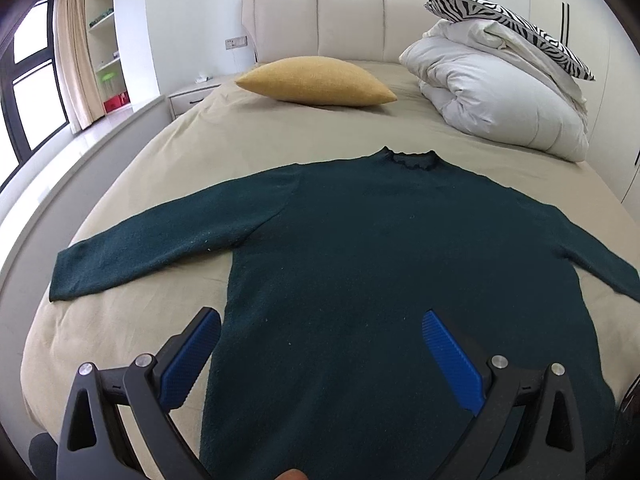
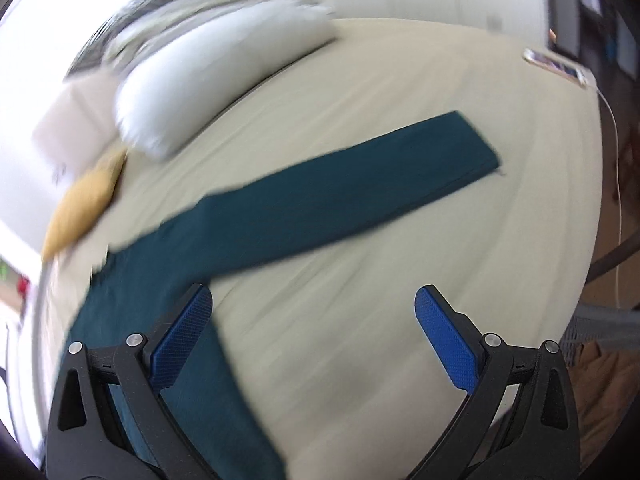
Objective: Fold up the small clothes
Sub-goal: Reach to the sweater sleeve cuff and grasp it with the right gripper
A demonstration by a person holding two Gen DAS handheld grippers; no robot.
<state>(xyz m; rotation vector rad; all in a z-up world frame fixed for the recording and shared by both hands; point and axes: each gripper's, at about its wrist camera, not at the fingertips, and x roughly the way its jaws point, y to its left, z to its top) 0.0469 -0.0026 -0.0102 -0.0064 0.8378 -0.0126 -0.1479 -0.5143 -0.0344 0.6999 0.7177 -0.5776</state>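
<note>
A dark green long-sleeved sweater (image 1: 360,248) lies flat on the beige bed (image 1: 200,152), collar toward the headboard, both sleeves spread out. My left gripper (image 1: 320,320) is open above the sweater's lower body, near its left side edge. In the blurred right wrist view the sweater's right sleeve (image 2: 340,192) stretches across the bed toward the right. My right gripper (image 2: 314,300) is open above the bare sheet just right of the sweater's body, below that sleeve. Neither gripper holds anything.
A yellow cushion (image 1: 316,80) and a folded white duvet (image 1: 496,96) with a zebra-print pillow (image 1: 508,20) lie near the headboard. A phone (image 2: 558,67) with a cable lies at the bed's right edge. A nightstand (image 1: 192,96) stands to the left.
</note>
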